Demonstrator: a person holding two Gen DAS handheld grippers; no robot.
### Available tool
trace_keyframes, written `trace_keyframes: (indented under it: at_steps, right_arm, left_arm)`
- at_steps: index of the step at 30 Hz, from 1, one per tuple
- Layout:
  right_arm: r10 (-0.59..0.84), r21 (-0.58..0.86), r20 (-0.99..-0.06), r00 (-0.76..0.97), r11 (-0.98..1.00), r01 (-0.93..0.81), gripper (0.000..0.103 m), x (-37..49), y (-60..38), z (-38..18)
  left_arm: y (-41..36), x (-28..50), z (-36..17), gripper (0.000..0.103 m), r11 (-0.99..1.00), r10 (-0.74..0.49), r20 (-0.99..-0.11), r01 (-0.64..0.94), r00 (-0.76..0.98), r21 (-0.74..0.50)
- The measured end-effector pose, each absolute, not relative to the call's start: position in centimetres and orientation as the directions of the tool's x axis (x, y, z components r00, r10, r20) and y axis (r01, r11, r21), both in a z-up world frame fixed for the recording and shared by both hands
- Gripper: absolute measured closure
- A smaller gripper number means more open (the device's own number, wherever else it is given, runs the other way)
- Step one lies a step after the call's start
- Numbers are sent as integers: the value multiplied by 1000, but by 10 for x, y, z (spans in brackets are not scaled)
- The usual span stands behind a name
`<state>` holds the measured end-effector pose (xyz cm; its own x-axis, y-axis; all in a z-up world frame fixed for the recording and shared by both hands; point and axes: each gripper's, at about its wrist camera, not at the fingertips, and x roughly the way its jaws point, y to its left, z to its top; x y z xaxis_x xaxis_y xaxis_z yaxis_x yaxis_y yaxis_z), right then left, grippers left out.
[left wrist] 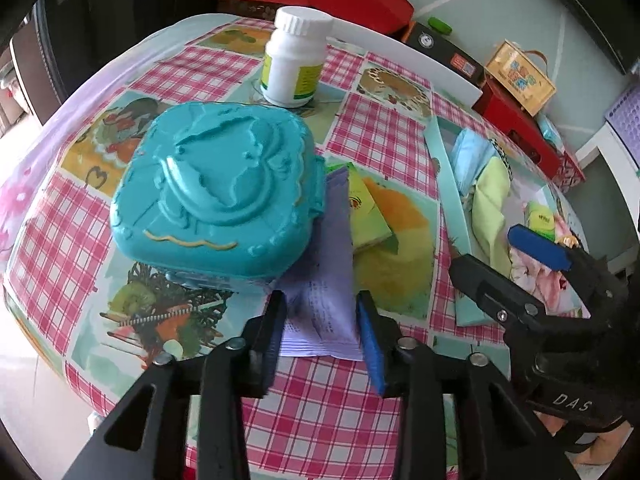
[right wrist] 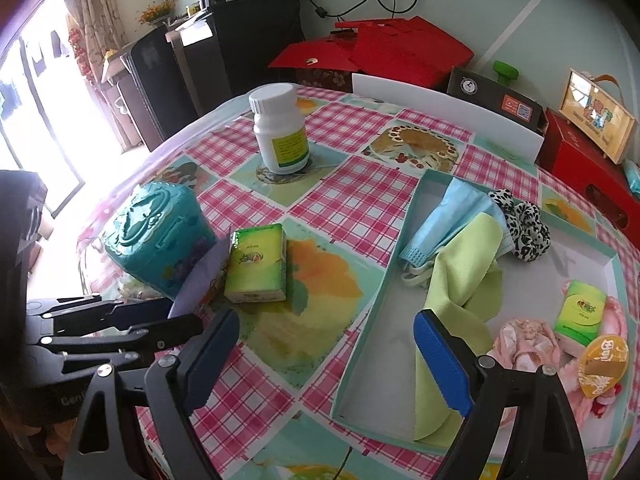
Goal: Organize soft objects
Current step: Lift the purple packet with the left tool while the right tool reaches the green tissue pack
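A purple tissue packet [left wrist: 320, 292] lies on the checked tablecloth, its far end tucked against a teal plastic box [left wrist: 216, 188]. My left gripper [left wrist: 322, 324] has both blue pads against the packet's near end, jaws partly closed on it. A green tissue packet [right wrist: 258, 264] lies flat just right of the purple one [right wrist: 200, 276]. My right gripper [right wrist: 328, 360] stands wide open and holds nothing, above the near left rim of the teal tray [right wrist: 384, 280]. In the tray lie a blue face mask [right wrist: 444, 220], a green cloth [right wrist: 464, 280], a spotted scrunchie [right wrist: 524, 228], another green packet [right wrist: 580, 312] and pink cloth [right wrist: 524, 340].
A white pill bottle [right wrist: 280, 128] stands upright at the back of the table. Red boxes [right wrist: 384, 48], a dark box [right wrist: 496, 96] and a small wooden case [right wrist: 596, 116] line the far edge behind a white board. The table's left edge drops toward dark furniture.
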<state>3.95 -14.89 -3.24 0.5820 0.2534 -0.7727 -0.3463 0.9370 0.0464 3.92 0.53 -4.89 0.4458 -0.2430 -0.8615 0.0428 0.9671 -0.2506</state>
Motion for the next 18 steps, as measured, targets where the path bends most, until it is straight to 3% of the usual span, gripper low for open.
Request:
trace_keyframes:
  at_steps: [8,13,14,18]
  right_arm:
    - [253,59,-768,588,943,-329,12,42,-154,-30]
    - [258,56,-767,588,939,-339,12,41,-152,-30]
    - [259,55,-767,587,938,-342,12,41,-151,-30]
    - [261,44,-770,583,932,-359,15,43,-146,-33]
  left_arm:
    - [1,44,-51,57,971,-234,-872,54,431,-234]
    - [9,40,-46,76,961,-264,-851,45,455,-274]
    - [11,39,-43,84,957,-273,-841,46,467,-286]
    - [19,35,-40,90,943,-309,-824,39,475,-331]
